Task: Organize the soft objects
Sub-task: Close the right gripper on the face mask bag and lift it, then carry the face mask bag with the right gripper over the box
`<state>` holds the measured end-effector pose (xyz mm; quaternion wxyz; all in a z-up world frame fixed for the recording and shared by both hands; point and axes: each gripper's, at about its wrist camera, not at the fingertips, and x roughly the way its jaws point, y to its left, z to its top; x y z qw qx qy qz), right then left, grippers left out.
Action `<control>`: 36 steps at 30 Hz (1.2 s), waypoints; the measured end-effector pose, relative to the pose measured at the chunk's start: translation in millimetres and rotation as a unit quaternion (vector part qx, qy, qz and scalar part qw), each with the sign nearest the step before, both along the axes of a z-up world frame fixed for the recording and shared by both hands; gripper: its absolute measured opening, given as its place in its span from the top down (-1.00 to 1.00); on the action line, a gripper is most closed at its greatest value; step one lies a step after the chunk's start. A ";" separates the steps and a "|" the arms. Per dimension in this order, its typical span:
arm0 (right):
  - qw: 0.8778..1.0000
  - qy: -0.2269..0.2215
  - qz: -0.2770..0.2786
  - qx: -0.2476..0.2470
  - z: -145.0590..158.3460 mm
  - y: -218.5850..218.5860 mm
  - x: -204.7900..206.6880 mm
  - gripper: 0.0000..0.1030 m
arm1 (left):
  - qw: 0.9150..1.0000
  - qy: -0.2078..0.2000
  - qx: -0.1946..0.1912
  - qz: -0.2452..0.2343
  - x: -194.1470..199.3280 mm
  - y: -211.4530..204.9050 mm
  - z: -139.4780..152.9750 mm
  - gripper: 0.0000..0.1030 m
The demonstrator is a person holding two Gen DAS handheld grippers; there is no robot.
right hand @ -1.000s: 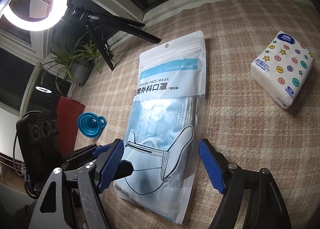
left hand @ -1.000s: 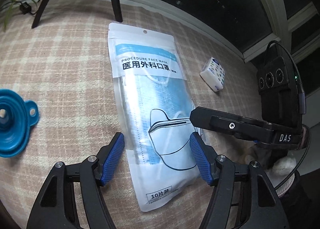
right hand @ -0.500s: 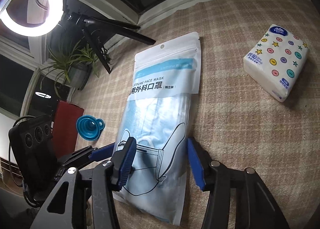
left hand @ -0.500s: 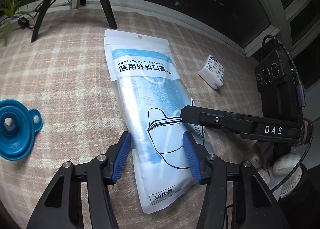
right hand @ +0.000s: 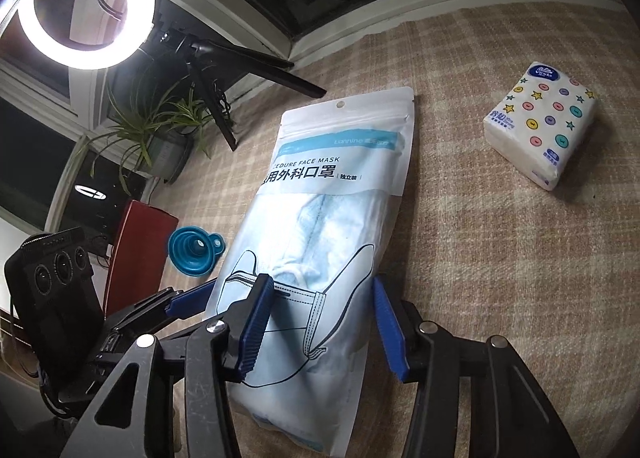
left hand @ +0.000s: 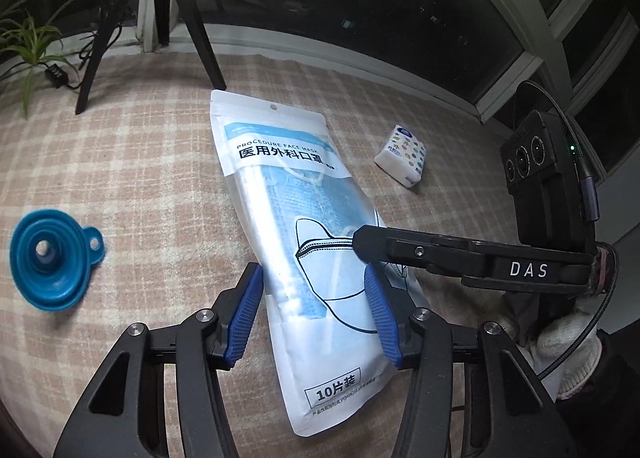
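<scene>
A white and blue face mask pack (left hand: 288, 194) lies lengthwise on the checked cloth, its near end between both grippers. My left gripper (left hand: 312, 286) has its blue pads pressed on the pack's two long edges. My right gripper (right hand: 320, 290) squeezes the same pack (right hand: 332, 194) a little farther along, and the film bulges between its pads. In the left wrist view, one black finger of the right gripper (left hand: 400, 250) lies across the pack. A small tissue pack (right hand: 540, 126) with coloured dots sits apart on the right.
A blue funnel (left hand: 52, 258) lies on the cloth to the left. Black tripod legs (left hand: 200, 38) and a lit ring light (right hand: 84, 2) stand at the far edge beside a plant (right hand: 160, 126). A red object (right hand: 136, 254) stands near the funnel.
Both grippers' jaws have narrowed from wide apart onto the mask pack. The left gripper has risen a little, and the pack now sits more slanted in its view.
</scene>
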<state>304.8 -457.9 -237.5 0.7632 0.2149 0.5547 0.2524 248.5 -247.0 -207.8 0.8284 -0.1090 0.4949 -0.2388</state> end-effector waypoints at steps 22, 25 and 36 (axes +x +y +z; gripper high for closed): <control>0.997 -0.076 0.013 0.006 87.2 49.0 -51.8 0.13 | 0.995 -0.077 -0.043 0.048 -68.7 65.7 75.1 0.03; 0.996 -0.088 0.021 0.012 100.8 66.7 -58.6 0.13 | 0.993 -0.092 -0.048 0.060 -81.0 86.5 87.8 0.03; 0.991 -0.113 0.069 0.029 135.9 166.8 -81.6 0.13 | 0.982 -0.122 -0.062 0.128 -117.7 182.2 112.2 0.03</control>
